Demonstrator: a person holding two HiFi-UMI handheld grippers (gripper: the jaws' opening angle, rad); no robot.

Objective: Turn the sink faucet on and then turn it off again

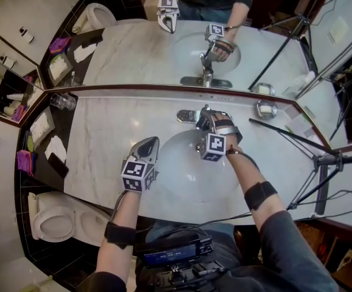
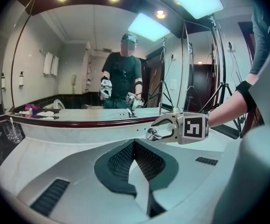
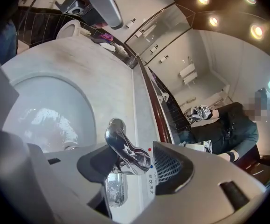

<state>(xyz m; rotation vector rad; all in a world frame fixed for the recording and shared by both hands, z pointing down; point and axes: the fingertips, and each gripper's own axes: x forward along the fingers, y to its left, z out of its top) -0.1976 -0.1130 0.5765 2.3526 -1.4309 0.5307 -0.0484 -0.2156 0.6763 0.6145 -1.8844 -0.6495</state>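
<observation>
Right gripper (image 1: 203,118) straddles the faucet lever (image 3: 123,147) with jaws apart. In the right gripper view the chrome lever stands between the 2 pads, with a light gap on the mesh-pad side; on the other side it overlaps the dark pad, and contact there cannot be judged.

Left gripper (image 2: 134,146): jaws together, nothing between them. It hangs over the near-left rim of the basin (image 1: 182,166), well apart from the faucet (image 1: 189,115).

Edges and room:
- Faucet sits at the back of the marble counter (image 1: 112,132), just in front of the dark red ledge under the mirror (image 1: 133,47) — little room behind the lever.
- Basin between the 2 grippers is open; water drops show on its wall in the right gripper view.
- Right of the right arm, a tripod (image 1: 321,163) leans over the counter's end; a soap dish (image 1: 265,109) stands near the ledge.
- Left counter end holds 2 glasses (image 1: 63,101); a toilet (image 1: 54,221) lies below that edge.

Hidden or unclear:
- Head view: the right gripper covers most of the faucet — only part of its base plate shows.
- Right gripper view: the jaws cut off the lever's base.
</observation>
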